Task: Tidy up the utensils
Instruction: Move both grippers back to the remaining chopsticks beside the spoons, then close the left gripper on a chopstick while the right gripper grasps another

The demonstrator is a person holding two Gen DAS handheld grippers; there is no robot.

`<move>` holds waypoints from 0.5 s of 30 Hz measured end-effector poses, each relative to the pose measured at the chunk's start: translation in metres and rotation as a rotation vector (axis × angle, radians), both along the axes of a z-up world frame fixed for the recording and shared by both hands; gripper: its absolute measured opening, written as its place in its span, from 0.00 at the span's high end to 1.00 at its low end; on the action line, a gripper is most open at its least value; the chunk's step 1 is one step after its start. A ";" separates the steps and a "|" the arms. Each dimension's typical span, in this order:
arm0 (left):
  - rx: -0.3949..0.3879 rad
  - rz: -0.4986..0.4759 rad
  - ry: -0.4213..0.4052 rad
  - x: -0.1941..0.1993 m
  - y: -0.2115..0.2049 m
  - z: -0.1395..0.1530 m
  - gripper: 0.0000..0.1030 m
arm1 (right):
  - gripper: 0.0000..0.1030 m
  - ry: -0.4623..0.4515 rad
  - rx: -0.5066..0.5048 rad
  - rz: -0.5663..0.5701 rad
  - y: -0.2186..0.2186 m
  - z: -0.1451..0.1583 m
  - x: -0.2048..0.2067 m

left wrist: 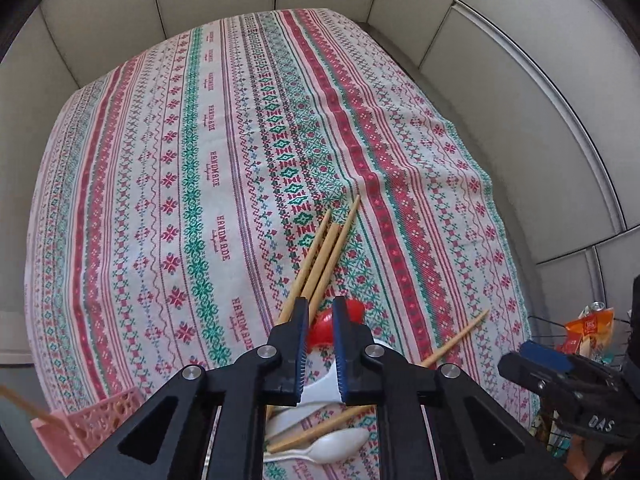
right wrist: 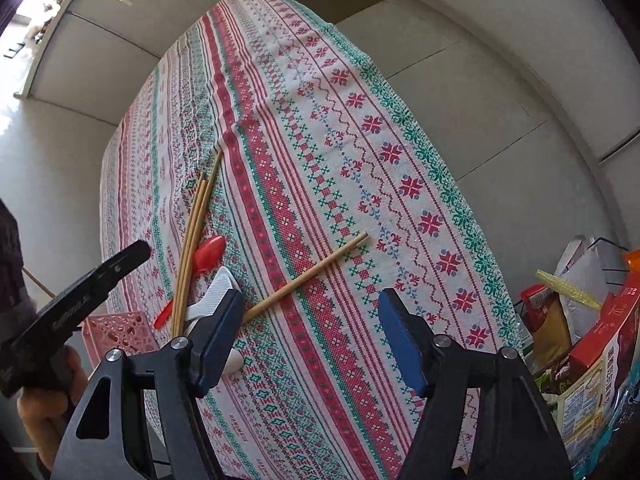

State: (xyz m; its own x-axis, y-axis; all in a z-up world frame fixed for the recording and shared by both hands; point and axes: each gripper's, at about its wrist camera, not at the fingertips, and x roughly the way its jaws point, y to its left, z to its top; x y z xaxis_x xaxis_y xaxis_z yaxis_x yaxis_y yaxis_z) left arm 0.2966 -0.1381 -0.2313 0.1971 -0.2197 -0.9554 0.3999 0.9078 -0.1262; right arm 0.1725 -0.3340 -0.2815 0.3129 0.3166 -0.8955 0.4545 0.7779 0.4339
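My left gripper (left wrist: 320,312) hovers part-closed, gripping nothing, over the red spoon (left wrist: 338,322) beside the chopstick bundle (left wrist: 320,256) on the tablecloth (left wrist: 160,160). My right gripper (right wrist: 310,312) is spread wide near a lone chopstick (right wrist: 308,276); the pink basket (right wrist: 120,330) sits at the cloth's edge.

Soft daylight is coming from a window (right wrist: 24,8) that is glaring white at the upper left; shadows are staying faint, and fisheye bending is curving the edges.

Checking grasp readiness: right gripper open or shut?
Open. The right gripper shows a wide gap between its blue pads, with only tablecloth visible between them, nothing held.
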 end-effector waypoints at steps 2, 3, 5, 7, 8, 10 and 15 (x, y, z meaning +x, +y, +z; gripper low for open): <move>-0.003 0.008 0.011 0.009 -0.001 -0.011 0.91 | 0.32 0.003 0.001 0.001 0.000 -0.003 0.000; -0.004 0.012 0.018 0.012 -0.002 -0.017 0.91 | 0.32 0.006 -0.002 0.003 0.000 -0.004 0.001; 0.003 0.012 0.023 0.017 -0.004 -0.026 0.92 | 0.33 0.014 -0.008 0.007 0.000 -0.007 0.002; 0.020 0.007 0.018 0.021 -0.006 -0.031 0.92 | 0.34 0.023 -0.008 0.008 0.000 -0.009 0.003; 0.030 0.006 0.015 0.023 -0.007 -0.033 0.92 | 0.34 0.026 -0.007 0.006 0.000 -0.011 0.004; 0.043 0.004 0.012 0.026 -0.009 -0.036 0.93 | 0.34 0.033 -0.007 0.005 0.000 -0.013 0.005; 0.077 -0.008 0.009 0.032 -0.015 -0.044 0.93 | 0.35 0.048 -0.008 -0.007 -0.002 -0.016 0.005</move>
State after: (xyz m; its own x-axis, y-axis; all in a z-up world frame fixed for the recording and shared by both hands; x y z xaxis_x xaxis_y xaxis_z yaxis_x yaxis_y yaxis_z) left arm 0.3289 -0.1527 -0.2750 0.1871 -0.1473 -0.9712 0.4063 0.9118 -0.0600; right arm 0.1771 -0.3361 -0.2971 0.2716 0.3071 -0.9121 0.4802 0.7781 0.4049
